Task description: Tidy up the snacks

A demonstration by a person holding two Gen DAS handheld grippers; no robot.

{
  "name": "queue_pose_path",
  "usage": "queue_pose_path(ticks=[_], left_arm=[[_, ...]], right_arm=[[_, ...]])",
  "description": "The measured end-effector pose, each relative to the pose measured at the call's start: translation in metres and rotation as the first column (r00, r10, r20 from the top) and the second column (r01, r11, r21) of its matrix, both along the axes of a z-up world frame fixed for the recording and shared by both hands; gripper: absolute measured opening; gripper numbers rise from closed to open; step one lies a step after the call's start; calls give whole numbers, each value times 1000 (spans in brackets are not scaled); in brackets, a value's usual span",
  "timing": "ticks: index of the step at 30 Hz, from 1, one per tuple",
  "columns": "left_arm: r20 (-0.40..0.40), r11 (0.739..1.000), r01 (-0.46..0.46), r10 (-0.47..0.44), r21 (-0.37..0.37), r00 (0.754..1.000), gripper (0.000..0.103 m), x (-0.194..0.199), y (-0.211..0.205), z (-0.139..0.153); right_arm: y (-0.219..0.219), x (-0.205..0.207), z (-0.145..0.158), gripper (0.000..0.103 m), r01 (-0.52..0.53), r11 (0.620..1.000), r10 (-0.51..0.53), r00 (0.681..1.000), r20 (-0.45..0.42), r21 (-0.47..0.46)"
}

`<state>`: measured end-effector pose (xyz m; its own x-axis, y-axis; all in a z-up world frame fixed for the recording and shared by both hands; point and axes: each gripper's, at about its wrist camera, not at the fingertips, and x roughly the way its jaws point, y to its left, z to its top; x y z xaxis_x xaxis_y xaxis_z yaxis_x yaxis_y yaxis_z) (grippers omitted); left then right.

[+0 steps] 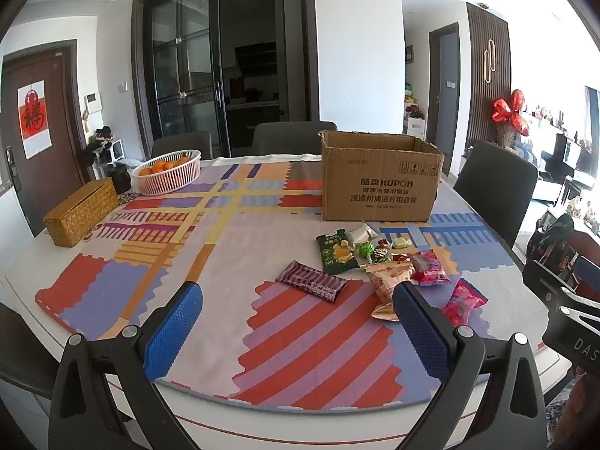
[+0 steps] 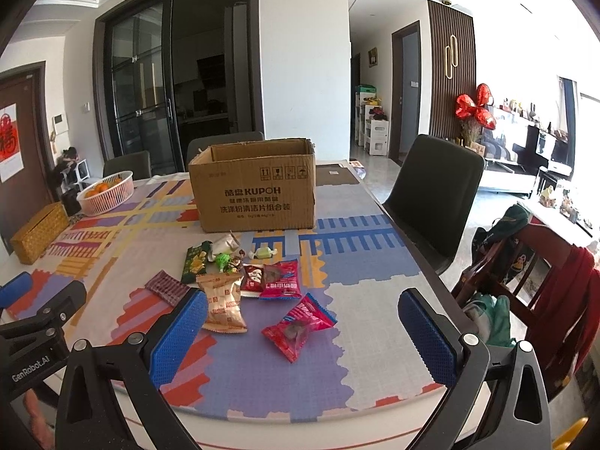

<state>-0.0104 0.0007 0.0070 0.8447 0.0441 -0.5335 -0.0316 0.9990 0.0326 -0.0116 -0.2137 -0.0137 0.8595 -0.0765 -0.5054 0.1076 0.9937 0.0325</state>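
Note:
An open cardboard box [image 1: 378, 183] [image 2: 255, 191] stands on the patterned table mat. In front of it lie loose snacks: a green packet [image 1: 335, 251] [image 2: 195, 260], a purple striped bar [image 1: 311, 280] [image 2: 167, 287], a tan pouch [image 1: 386, 281] [image 2: 223, 300], pink packets [image 1: 463, 300] [image 2: 298, 324] [image 2: 281, 279] and small wrapped candies [image 1: 375, 249] [image 2: 228, 258]. My left gripper [image 1: 298, 328] hangs open over the near table edge, its right pad beside the tan pouch. My right gripper [image 2: 302, 337] is open too, just short of the nearest pink packet, holding nothing.
A white basket of oranges [image 1: 167, 172] [image 2: 107, 187] and a woven box [image 1: 80, 212] [image 2: 39, 232] sit at the table's far left. Dark chairs [image 2: 431, 195] ring the table. A wooden chair draped with red cloth [image 2: 555, 292] stands at the right.

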Motion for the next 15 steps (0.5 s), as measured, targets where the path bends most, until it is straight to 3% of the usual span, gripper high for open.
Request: queue_pose_path(ticks=[15], left_arm=[[6,1000,8,-7,0,1000,103,-1,-1,4]], right_arm=[[1,0,0,103,-2,1000,2,1000,-1,6]])
